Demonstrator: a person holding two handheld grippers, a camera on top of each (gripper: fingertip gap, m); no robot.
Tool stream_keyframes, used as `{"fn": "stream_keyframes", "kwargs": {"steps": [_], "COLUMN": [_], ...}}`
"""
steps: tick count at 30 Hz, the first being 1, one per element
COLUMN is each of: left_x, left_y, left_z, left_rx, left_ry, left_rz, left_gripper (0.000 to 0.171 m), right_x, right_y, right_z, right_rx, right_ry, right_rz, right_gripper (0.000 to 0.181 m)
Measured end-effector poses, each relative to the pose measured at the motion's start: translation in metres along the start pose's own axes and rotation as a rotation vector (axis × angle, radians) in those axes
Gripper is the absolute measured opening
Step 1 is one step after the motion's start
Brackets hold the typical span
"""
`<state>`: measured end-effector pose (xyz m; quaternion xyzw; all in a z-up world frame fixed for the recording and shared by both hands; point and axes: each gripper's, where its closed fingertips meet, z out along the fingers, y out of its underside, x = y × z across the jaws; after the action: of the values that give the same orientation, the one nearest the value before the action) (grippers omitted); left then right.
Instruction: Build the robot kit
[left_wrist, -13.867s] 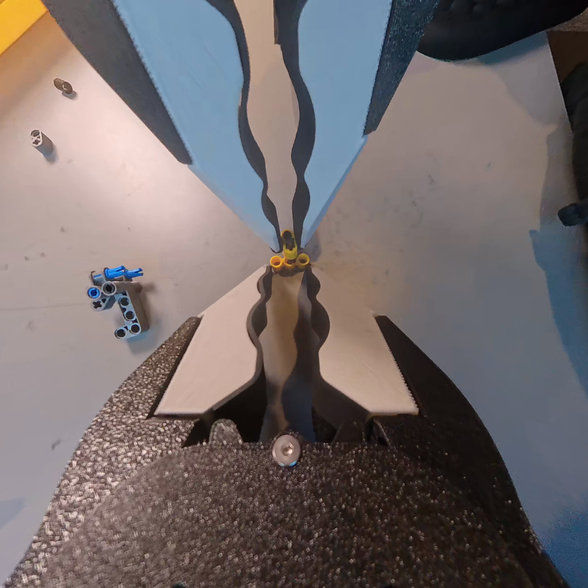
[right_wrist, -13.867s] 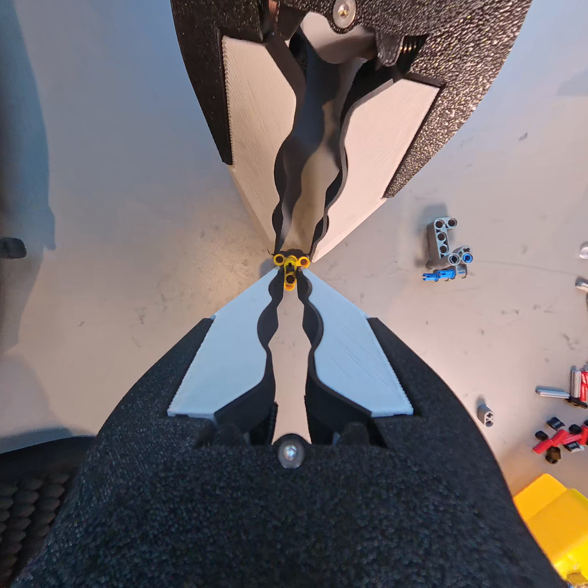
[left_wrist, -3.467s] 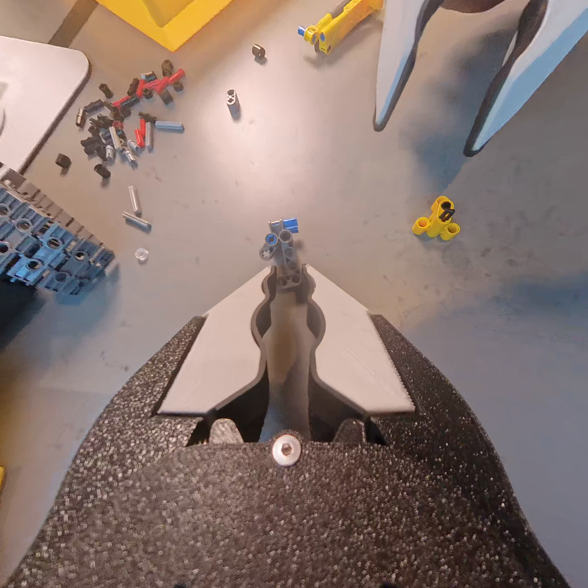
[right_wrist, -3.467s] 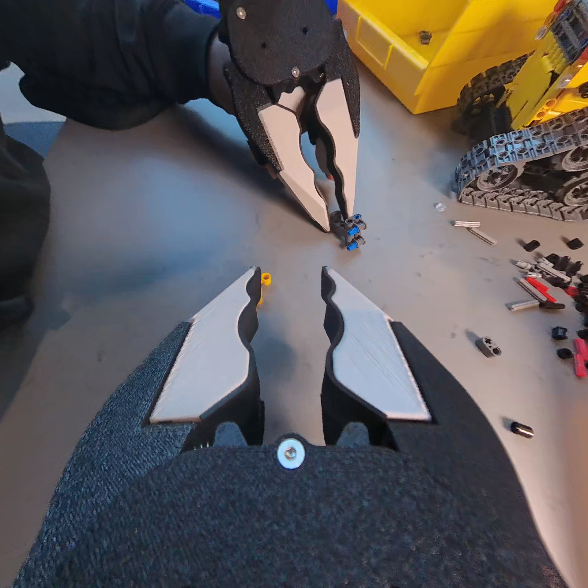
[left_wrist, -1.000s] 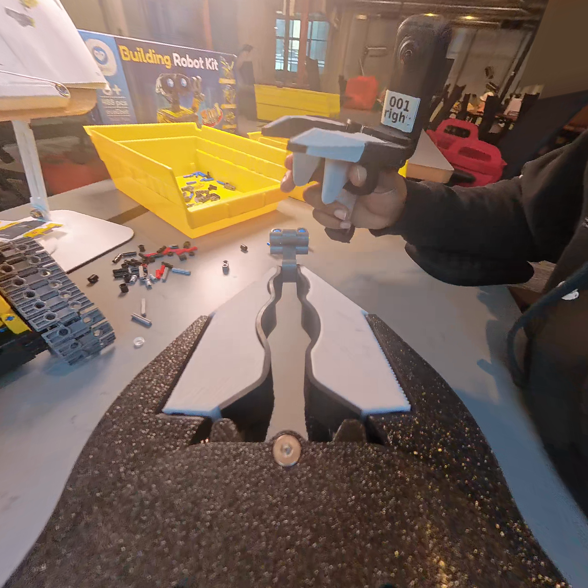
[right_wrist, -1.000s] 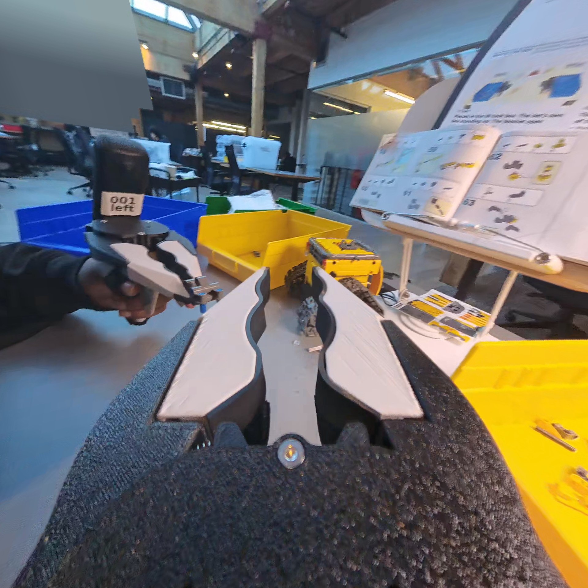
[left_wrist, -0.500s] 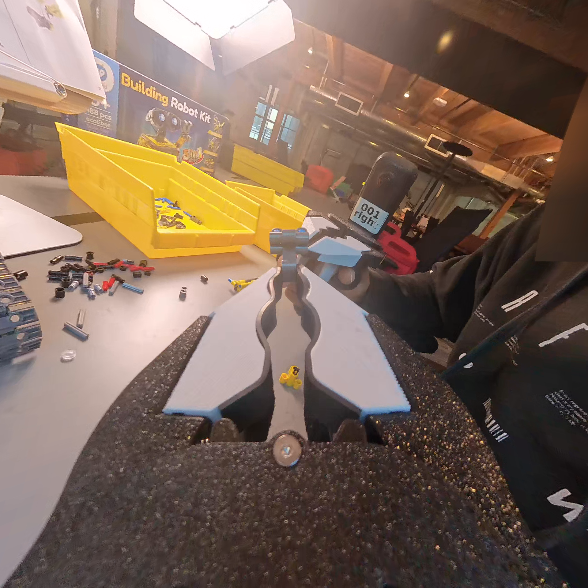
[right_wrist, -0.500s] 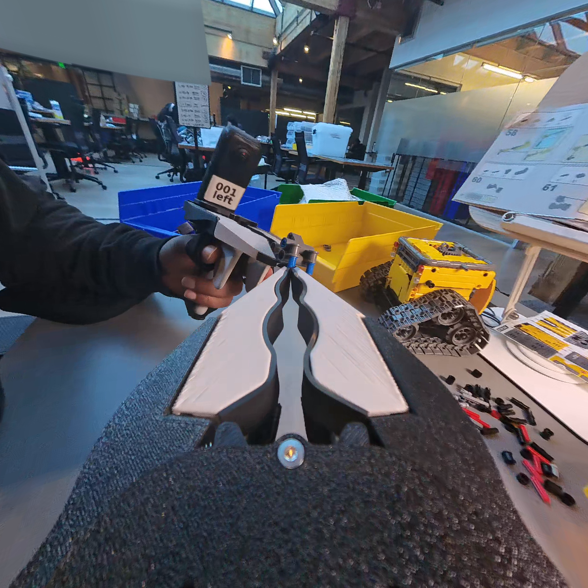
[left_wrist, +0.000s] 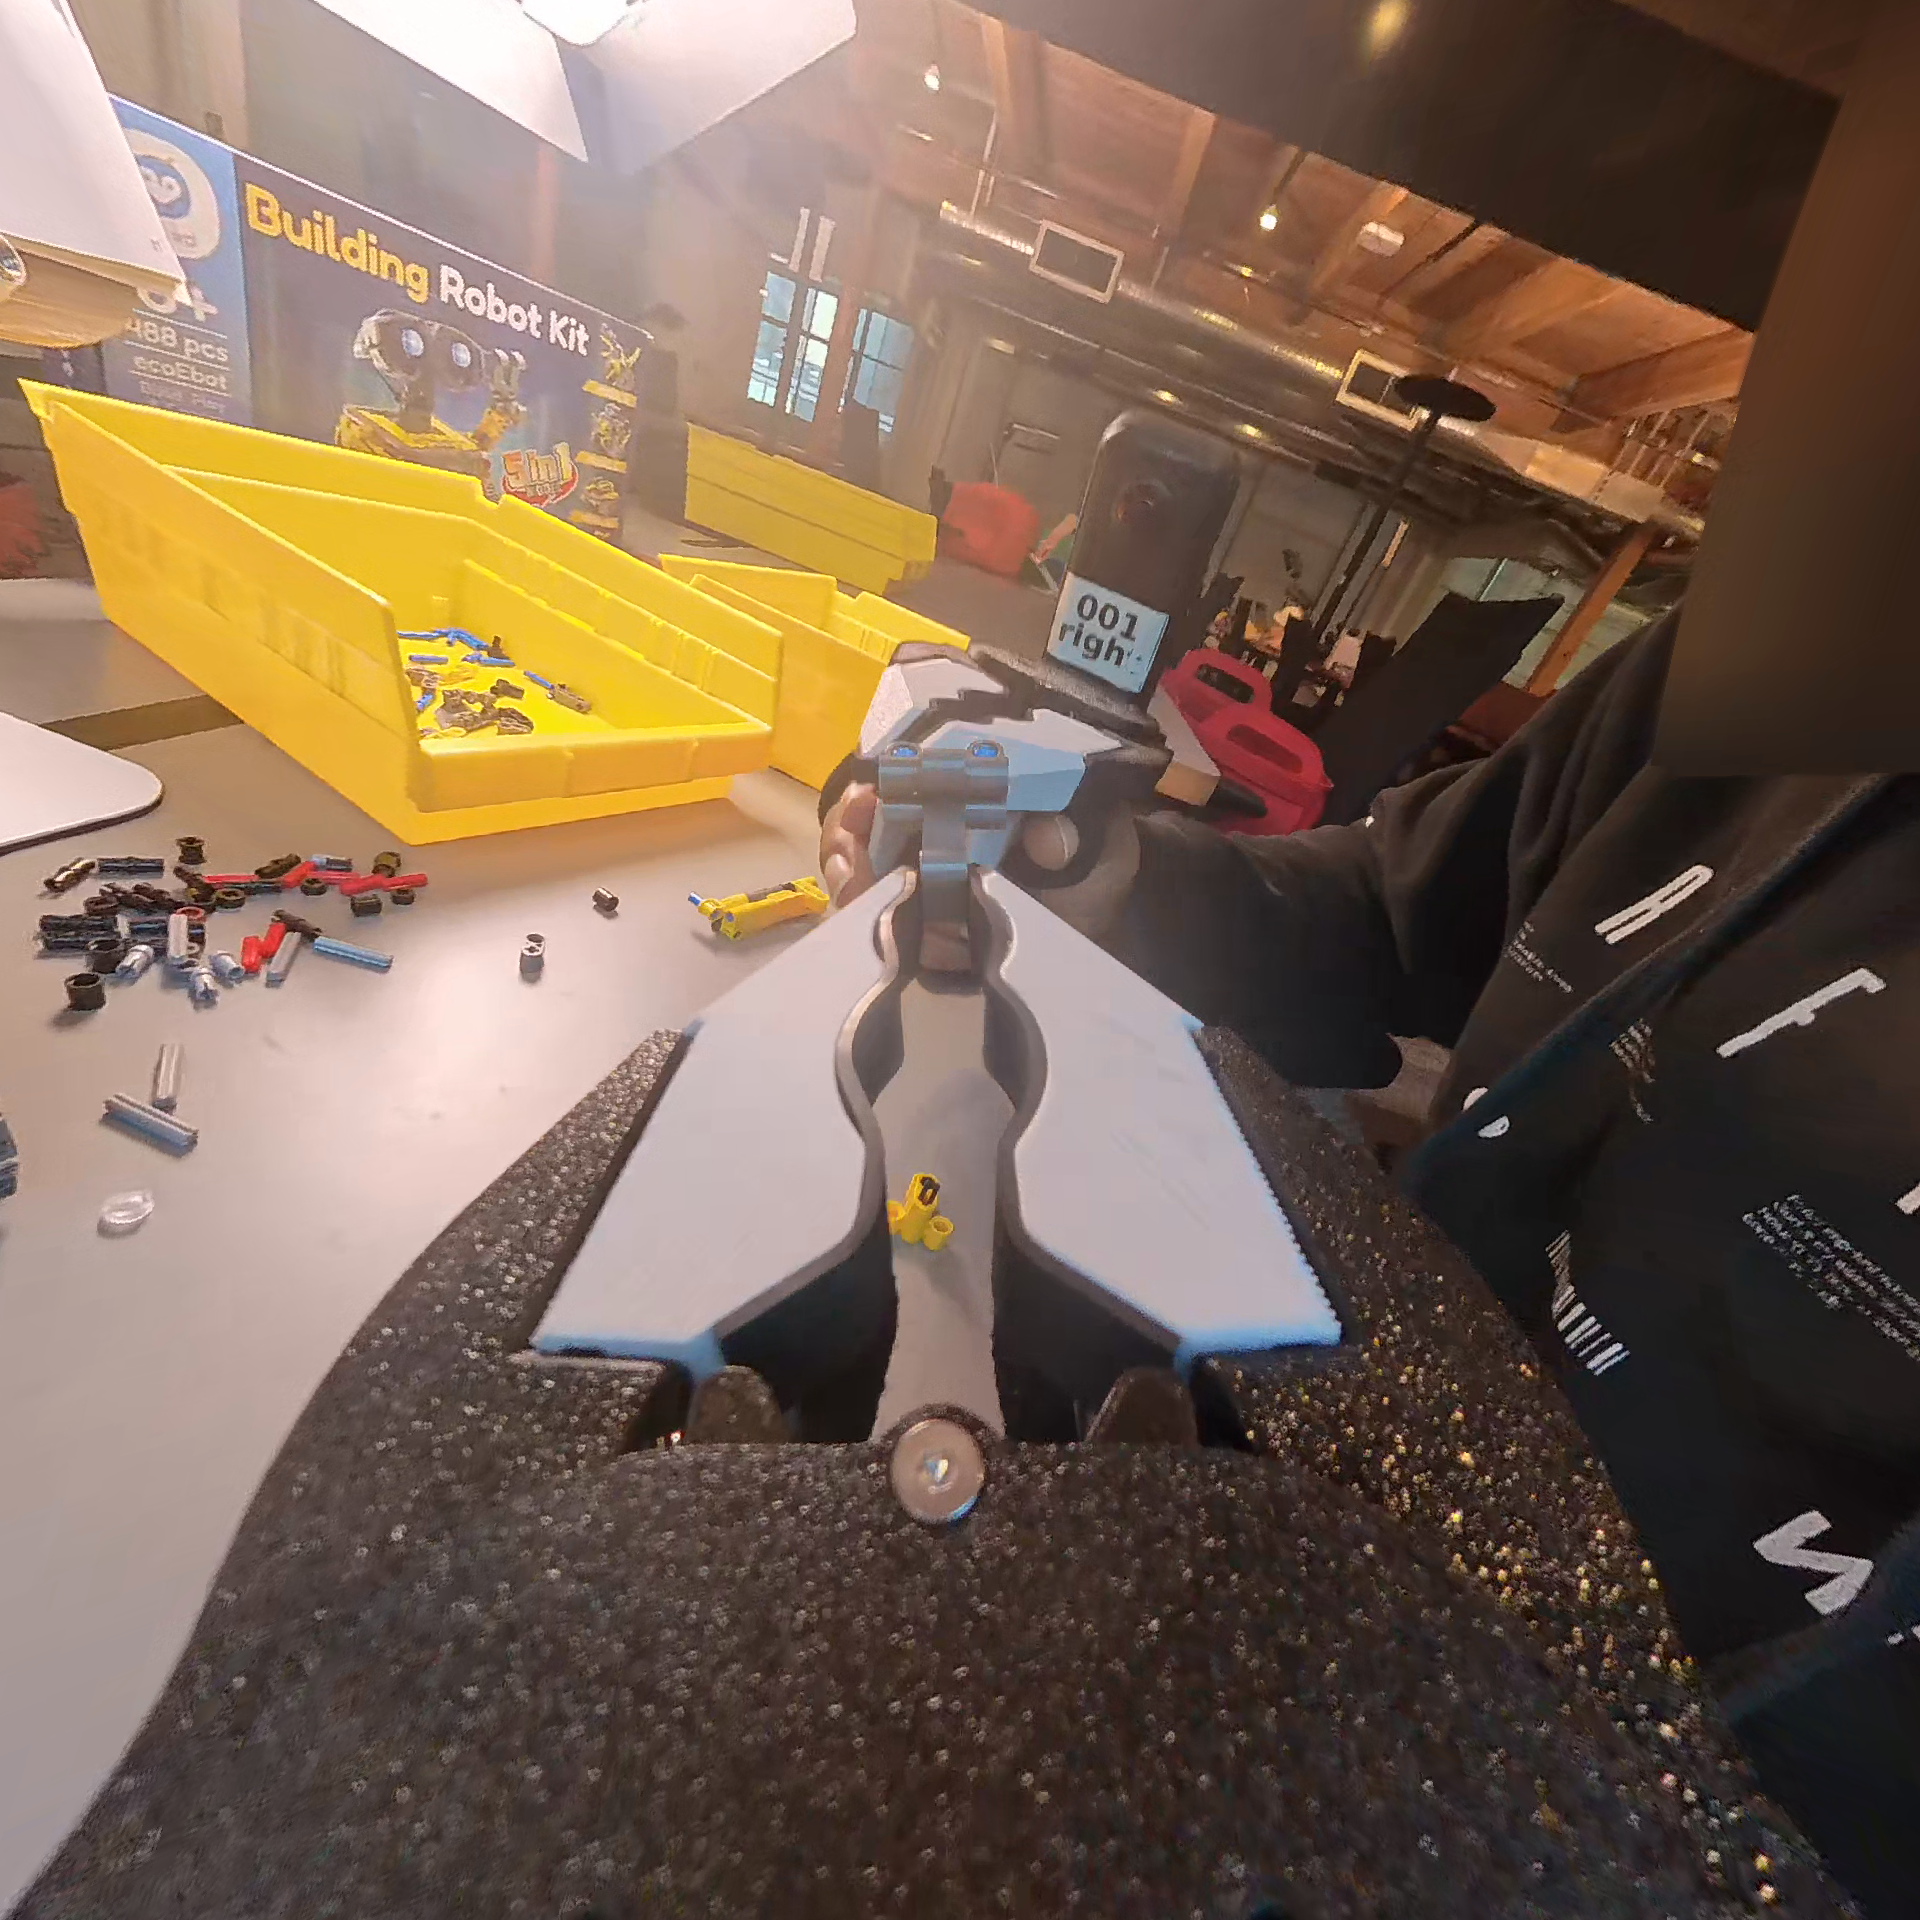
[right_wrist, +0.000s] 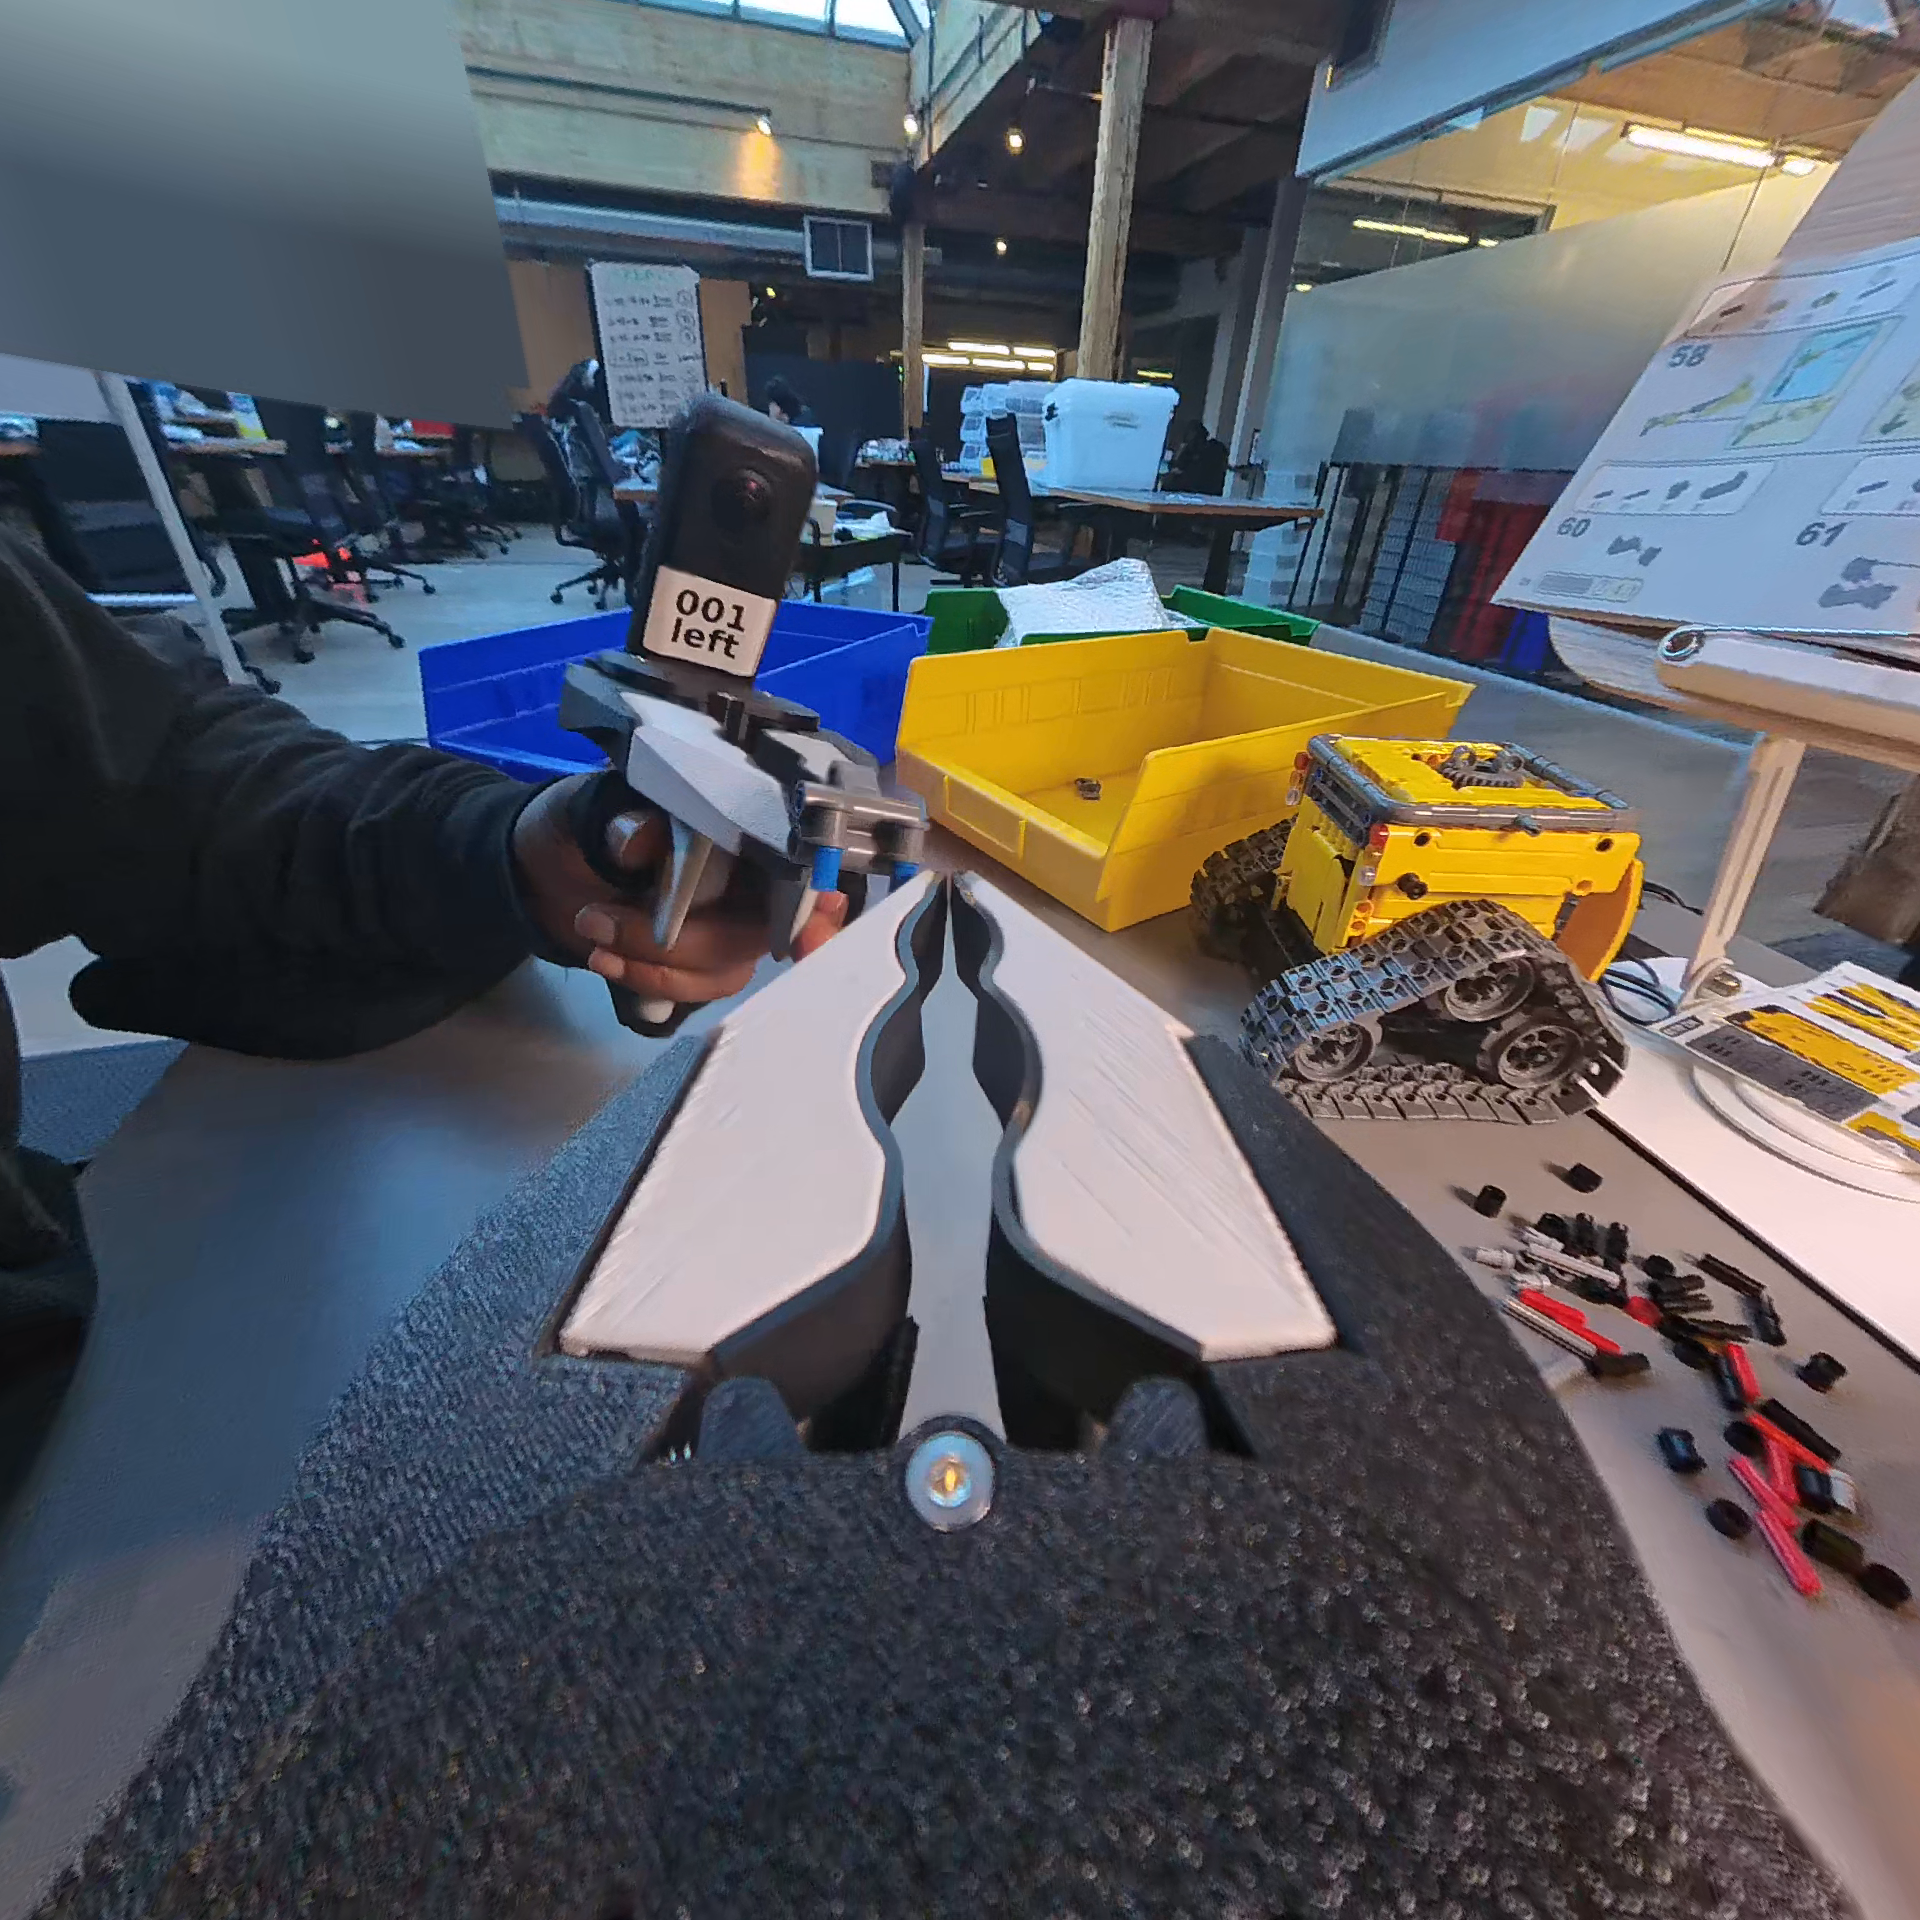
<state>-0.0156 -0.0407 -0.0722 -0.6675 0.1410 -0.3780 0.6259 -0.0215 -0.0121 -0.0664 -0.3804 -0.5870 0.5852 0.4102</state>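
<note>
1. Left gripper (left_wrist: 943, 891) is raised off the grey desk (left_wrist: 343, 1122), its fingers clamped on the stem of a small grey angled plastic beam with blue pins (left_wrist: 943, 800).
2. Right gripper (right_wrist: 950, 883) hovers tip-to-tip with it, fingers pressed together on nothing, just beside the blue pins.
3. A little yellow plastic connector (left_wrist: 920, 1210) lies on the desk below, well apart from both.
4. The risk, I'd say: the grip is only on the narrow stem, so a nudge from the right gripper's tips could twist the piece or pop it loose.
5. A drop could send it among the loose black and red pins (right_wrist: 1704, 1351) beside the yellow tracked model vehicle (right_wrist: 1455, 894).
</note>
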Motion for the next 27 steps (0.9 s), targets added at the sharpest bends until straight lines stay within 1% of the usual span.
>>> {"fn": "stream_keyframes", "kwargs": {"steps": [2, 3, 5, 7, 8, 10, 13, 15, 17, 19, 27], "left_x": [0.001, 0.002, -0.002, -0.003, -0.003, -0.002, -0.002, -0.001, -0.002, 0.000, -0.002], "left_y": [0.009, 0.017, 0.038, 0.058, 0.065, 0.077, 0.092, 0.100, 0.109, 0.115, 0.115], "left_z": [0.002, 0.003, 0.003, 0.003, 0.003, 0.005, 0.007, 0.007, 0.007, 0.006, 0.001], "left_rx": [-0.058, -0.114, -0.234, -0.350, -0.382, -0.435, -0.510, -0.550, -0.590, -0.622, -0.639], "left_ry": [-0.003, 0.000, -0.035, -0.039, -0.032, -0.014, -0.011, -0.005, -0.007, 0.008, 0.011], "left_rz": [0.043, 0.076, 0.191, 0.271, 0.283, 0.279, 0.285, 0.294, 0.314, 0.317, 0.313], "left_gripper": [0.007, 0.007, 0.007, 0.007, 0.007, 0.007, 0.007, 0.007, 0.007, 0.007, 0.007], "right_x": [0.005, 0.004, -0.004, -0.023, -0.030, -0.039, -0.047, -0.047, -0.049, -0.051, -0.058], "right_y": [0.006, 0.014, 0.045, 0.079, 0.094, 0.113, 0.122, 0.119, 0.116, 0.119, 0.135], "right_z": [-0.006, -0.011, -0.025, -0.043, -0.050, -0.054, -0.048, -0.044, -0.045, -0.047, -0.043], "right_rx": [-0.056, -0.118, -0.311, -0.498, -0.569, -0.655, -0.686, -0.667, -0.655, -0.674, -0.756], "right_ry": [-0.001, -0.030, -0.130, -0.256, -0.292, -0.325, -0.346, -0.341, -0.352, -0.360, -0.382], "right_rz": [-0.037, -0.052, -0.066, -0.067, -0.079, -0.121, -0.149, -0.141, -0.124, -0.121, -0.130], "right_gripper": [0.002, 0.003, 0.011, 0.019, 0.018, 0.018, 0.022, 0.027, 0.027, 0.027, 0.037]}}
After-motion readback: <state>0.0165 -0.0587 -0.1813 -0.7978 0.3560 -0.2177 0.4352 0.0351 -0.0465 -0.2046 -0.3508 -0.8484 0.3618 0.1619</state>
